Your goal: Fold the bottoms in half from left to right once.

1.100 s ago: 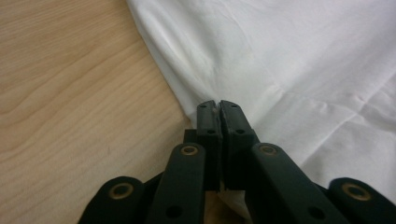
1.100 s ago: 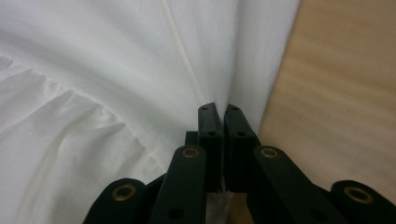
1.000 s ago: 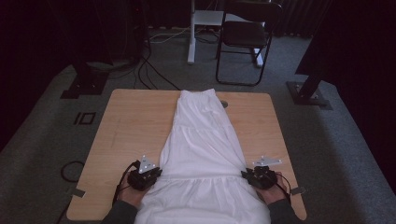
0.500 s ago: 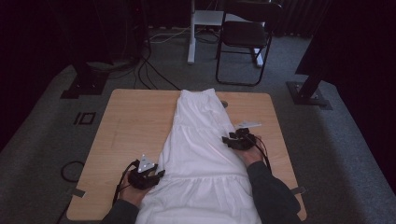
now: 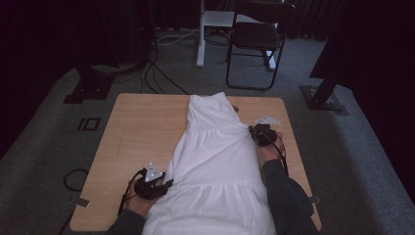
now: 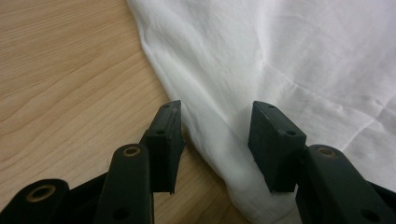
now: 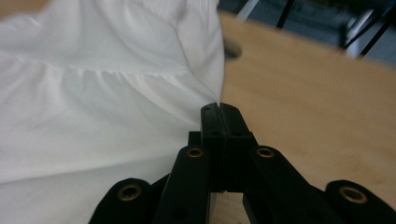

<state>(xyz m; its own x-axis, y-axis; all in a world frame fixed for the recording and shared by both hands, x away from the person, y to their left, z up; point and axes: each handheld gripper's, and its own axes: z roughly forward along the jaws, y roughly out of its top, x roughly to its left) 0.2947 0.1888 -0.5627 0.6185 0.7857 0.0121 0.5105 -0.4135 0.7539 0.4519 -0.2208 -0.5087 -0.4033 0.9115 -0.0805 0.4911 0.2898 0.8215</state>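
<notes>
A white tiered dress lies flat along the wooden table, its narrow top at the far end. My left gripper rests at the dress's near left edge. In the left gripper view its jaws have just been opening; they stand apart with the cloth edge lying loose between them. My right gripper sits at the dress's right edge by the upper gathered seam. Its jaws have just been closing and are pinched together on the hem of the dress, which pulls toward them.
A round hole in the tabletop lies just beyond the right gripper. Bare wood spreads left and right of the dress. Past the table stand a black folding chair, a white post, floor cables and two black stand bases.
My right hand has moved from the dress's near right corner forward along its edge to the upper seam. The left hand stayed in place.
</notes>
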